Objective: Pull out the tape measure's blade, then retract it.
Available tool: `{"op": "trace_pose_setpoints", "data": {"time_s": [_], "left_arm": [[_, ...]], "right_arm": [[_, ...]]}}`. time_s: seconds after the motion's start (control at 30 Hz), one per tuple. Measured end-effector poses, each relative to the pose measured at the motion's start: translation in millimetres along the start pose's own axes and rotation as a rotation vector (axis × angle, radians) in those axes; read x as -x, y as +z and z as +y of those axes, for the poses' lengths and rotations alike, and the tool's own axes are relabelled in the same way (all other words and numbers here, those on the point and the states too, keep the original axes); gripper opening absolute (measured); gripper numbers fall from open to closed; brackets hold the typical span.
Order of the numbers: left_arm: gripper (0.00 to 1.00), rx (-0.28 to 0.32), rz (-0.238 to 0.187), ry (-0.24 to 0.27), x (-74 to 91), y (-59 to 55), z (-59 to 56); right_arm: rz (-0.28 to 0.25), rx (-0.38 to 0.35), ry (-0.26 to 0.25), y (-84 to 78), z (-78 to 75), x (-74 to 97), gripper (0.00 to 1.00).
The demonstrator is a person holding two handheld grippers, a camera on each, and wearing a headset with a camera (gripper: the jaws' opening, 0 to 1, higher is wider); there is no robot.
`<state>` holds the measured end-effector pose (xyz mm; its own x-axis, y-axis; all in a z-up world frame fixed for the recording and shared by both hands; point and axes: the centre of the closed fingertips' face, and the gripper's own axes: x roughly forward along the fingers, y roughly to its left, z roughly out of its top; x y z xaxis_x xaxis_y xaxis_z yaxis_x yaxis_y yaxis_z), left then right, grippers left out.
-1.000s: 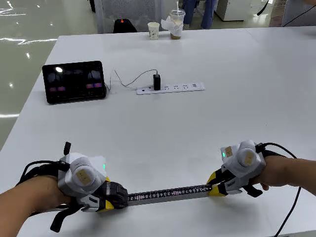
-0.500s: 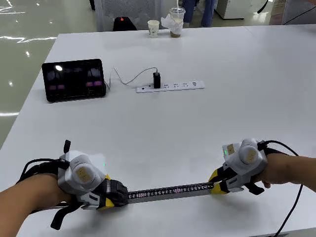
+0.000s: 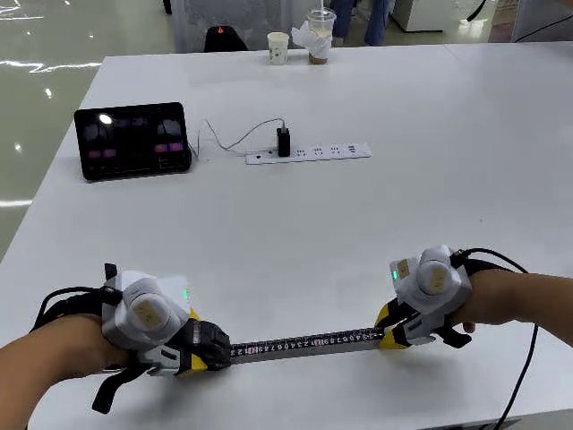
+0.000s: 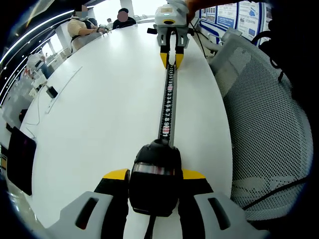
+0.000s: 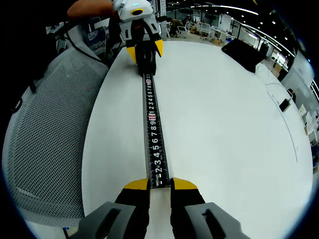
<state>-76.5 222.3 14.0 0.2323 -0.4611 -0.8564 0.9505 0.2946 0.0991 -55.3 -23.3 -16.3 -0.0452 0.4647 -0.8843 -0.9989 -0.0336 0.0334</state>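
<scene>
A black tape measure case (image 3: 209, 346) (image 4: 155, 175) sits between the jaws of my left gripper (image 3: 192, 351) (image 4: 154, 174), which is shut on it near the table's front edge. The black blade (image 3: 304, 342) (image 4: 168, 99) (image 5: 152, 124) with white numbers is drawn out to the right, lying just over the white table (image 3: 358, 224). My right gripper (image 3: 387, 330) (image 5: 159, 183) is shut on the blade's end. Each gripper faces the other: the right gripper (image 4: 172, 52) shows far along the blade in the left gripper view, the left gripper (image 5: 144, 50) in the right gripper view.
A dark tablet (image 3: 132, 141) stands at the left. A white power strip (image 3: 309, 154) with a black charger lies mid-table. Two cups (image 3: 278, 47) (image 3: 320, 36) stand at the far edge. A grey mesh chair (image 4: 264, 124) (image 5: 45, 129) is beside the front edge.
The head camera has tilted a little. My right gripper has edged slightly left toward the case, still holding the blade's end. The left gripper has stayed put.
</scene>
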Motion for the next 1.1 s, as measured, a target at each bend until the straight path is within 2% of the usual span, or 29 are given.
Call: {"op": "trace_pose_setpoints", "data": {"time_s": [0.23,0.43,0.53,0.63,0.73,0.97,1.03,1.1], "left_arm": [[0.33,0.009,0.003,-0.010,-0.2,0.2,-0.3],[0.33,0.010,0.010,-0.015,0.7,0.0,-0.6],[0.33,0.001,0.015,-0.016,0.7,-0.1,-0.9],[0.37,0.003,0.017,-0.008,-0.1,0.8,-0.3],[0.39,-0.001,0.016,-0.021,-0.3,1.5,-2.9],[0.44,-0.009,0.017,-0.038,-0.5,3.4,-4.0],[0.46,-0.004,0.008,-0.037,-0.2,6.3,-3.8],[0.48,0.001,0.002,-0.043,-0.1,8.0,-5.0]], "right_arm": [[0.001,-0.020,-0.011,-0.2,-1.8,0.5,0.12],[0.030,0.038,-0.008,-1.0,-1.0,-0.2,0.13],[0.030,0.039,-0.012,-0.8,-0.5,0.3,0.13],[0.032,0.050,-0.016,-0.7,-0.2,0.2,0.13],[0.044,0.118,-0.041,0.8,-0.5,1.0,0.15],[0.081,0.146,-0.033,-1.1,0.4,2.5,0.13],[0.083,0.129,-0.037,-0.6,0.1,3.4,0.16],[0.075,0.121,-0.037,1.8,0.9,4.7,0.22]]}}
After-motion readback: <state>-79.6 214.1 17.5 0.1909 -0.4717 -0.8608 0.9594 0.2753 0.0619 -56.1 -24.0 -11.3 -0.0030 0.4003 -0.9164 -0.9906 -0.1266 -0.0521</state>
